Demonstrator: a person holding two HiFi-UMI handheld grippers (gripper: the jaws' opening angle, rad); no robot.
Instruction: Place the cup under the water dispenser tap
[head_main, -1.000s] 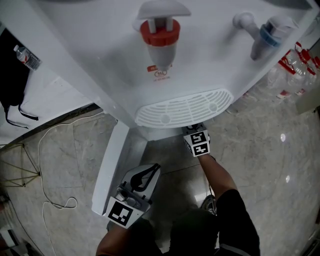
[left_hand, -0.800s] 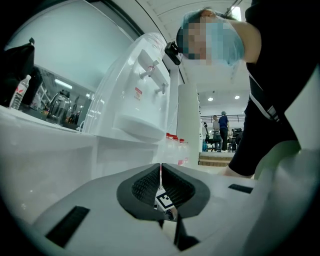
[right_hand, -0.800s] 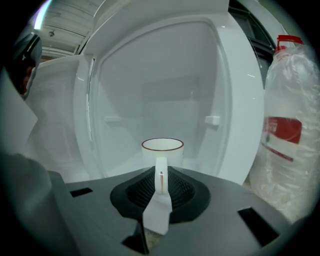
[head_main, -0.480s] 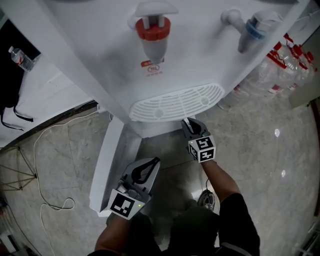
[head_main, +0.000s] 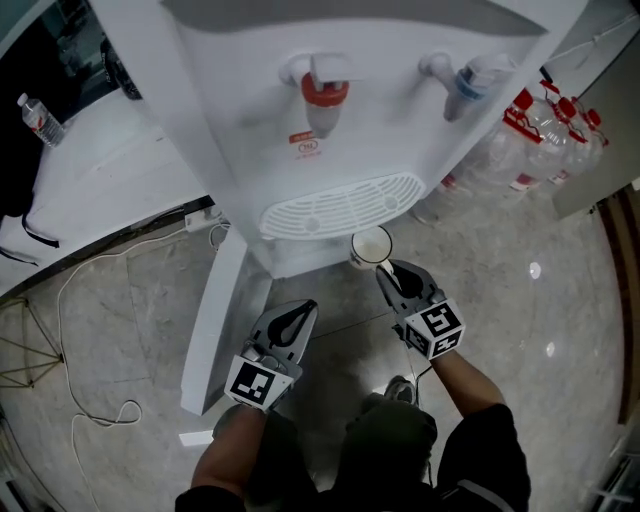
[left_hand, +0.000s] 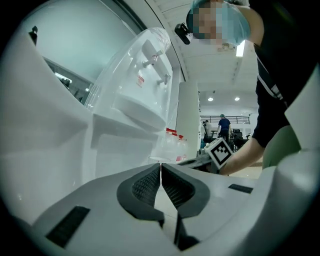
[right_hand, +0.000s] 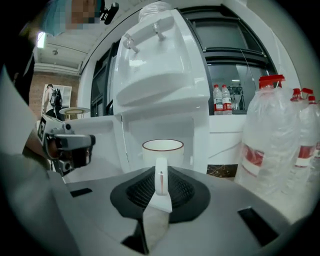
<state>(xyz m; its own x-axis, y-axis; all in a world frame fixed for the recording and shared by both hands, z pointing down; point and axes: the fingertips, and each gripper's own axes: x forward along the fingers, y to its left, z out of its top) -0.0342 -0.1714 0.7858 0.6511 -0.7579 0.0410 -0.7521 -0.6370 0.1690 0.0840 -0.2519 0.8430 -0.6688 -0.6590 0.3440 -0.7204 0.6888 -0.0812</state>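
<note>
Polished stone floor, with a white water dispenser standing on it. Count: two taps, a red tap and a blue tap; one cup; two grippers. Right gripper pinches the cup's handle, cup upright below the drip grille. Left gripper pressed together, empty. A second ago the right gripper sat tucked under the grille with the cup unseen; it is now out and higher.

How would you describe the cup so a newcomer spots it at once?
Find the white water dispenser and its oval drip grille. Just by the grille's right end is the cup, its handle in the right gripper. Unlike the red-capped bottles nearby, it is an open white mug.
</note>
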